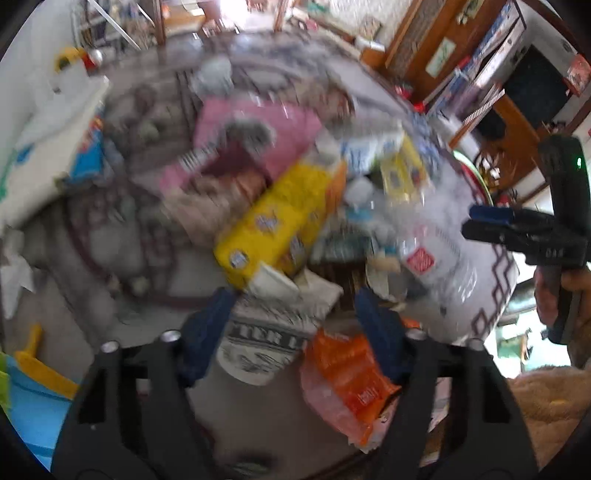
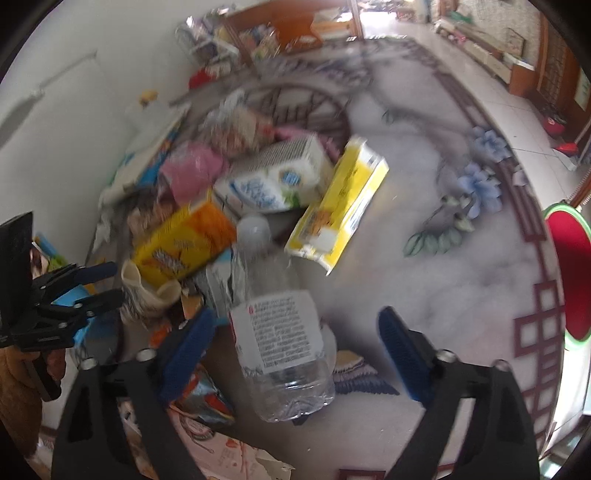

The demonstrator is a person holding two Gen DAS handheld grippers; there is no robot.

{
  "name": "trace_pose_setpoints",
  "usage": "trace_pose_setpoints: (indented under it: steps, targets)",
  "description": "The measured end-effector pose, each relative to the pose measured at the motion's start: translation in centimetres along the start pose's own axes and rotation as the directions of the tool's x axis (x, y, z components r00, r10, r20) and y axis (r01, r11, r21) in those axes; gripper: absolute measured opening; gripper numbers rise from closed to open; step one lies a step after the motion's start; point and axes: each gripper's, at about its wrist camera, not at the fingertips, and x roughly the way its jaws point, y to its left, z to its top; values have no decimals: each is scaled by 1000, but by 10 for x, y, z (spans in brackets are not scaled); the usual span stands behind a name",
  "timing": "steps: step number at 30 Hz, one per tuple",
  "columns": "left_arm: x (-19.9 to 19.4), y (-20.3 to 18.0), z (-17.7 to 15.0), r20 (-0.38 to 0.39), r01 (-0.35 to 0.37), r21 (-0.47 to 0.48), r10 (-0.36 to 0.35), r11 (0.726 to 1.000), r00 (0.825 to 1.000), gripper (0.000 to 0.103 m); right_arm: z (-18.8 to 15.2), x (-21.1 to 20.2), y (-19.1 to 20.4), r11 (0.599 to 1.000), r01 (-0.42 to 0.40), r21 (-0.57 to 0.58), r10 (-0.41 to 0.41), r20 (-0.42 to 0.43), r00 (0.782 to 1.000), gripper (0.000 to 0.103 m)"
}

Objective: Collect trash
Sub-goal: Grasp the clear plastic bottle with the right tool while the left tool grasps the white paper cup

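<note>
Right tongs (image 2: 295, 339) open astride clear bottle (image 2: 284, 350), apparently empty

My feeds are daylit and bright, with a blown-out doorway (image 1: 236, 11) far ahead of the left gripper (image 1: 295, 325). Motion blur smears the trash pile (image 1: 280, 206) in both views; only the gripper fingers (image 2: 402, 354) stay fairly sharp. Fisheye bending curves the edges, and the corners go black.

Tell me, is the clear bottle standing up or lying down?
Lying down: the clear bottle rests on its side, cap pointing away.
</note>
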Motion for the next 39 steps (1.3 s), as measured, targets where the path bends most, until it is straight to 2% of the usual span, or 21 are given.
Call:
trace_pose_setpoints:
  steps: [2,10,11,12,13,16,18,23,26,27,29,31,32,36,38,39]
  targets:
    - [11,-4,-1,-19,-4,14,4,1000,1000,62,-1,9,5,1000,-12,-11,12,-30,999,72]
    - [31,-9,4,-72,10,23,-9,1000,997,60,0,43,-2,1000,-7,3,7,-140,990,73]
    - [33,-8,4,-74,19,17,-18,1000,997,58,0,46,-3,1000,-15,11,17,-147,989,72]
    - [32,-8,4,-72,29,9,-28,1000,997,47,0,47,-3,1000,-23,19,26,-152,988,71]
    - [32,-8,4,-72,40,2,-40,999,997,33,-1,47,-3,999,-33,24,37,-153,988,61]
    - [30,-8,6,-59,26,-3,-26,1000,998,4,1,45,-3,999,-41,24,44,-137,990,57]
    - [25,-7,9,-48,29,-7,-29,1000,998,0,1,42,-2,999,-50,19,52,-120,991,56]
    - [4,-12,20,22,29,18,-29,999,999,0,14,17,3,998,-68,14,69,-48,996,54]
    - [0,-15,22,16,44,51,-45,998,999,0,21,8,3,998,-65,-7,65,-29,997,54]
    - [0,-14,21,8,46,59,-47,997,999,1,20,8,1,998,-65,-12,65,-32,997,54]
    - [1,-14,18,-10,43,88,-42,995,999,18,23,15,5,998,-64,-16,63,-54,997,54]
    - [-2,-13,11,-16,30,117,-28,993,999,68,22,21,8,998,-60,-25,58,-74,996,54]
    - [-3,-13,6,-19,27,133,-25,991,999,73,18,21,6,998,-59,-28,57,-81,995,54]
    - [9,-6,-4,-73,18,153,-7,988,997,76,11,31,3,998,-56,-19,53,-115,992,57]
    - [20,-3,-7,-99,8,135,6,991,995,76,10,33,2,998,-53,-18,51,-125,991,72]
    - [26,-1,-8,-111,1,119,12,993,994,76,10,33,3,999,-49,-22,46,-128,991,77]
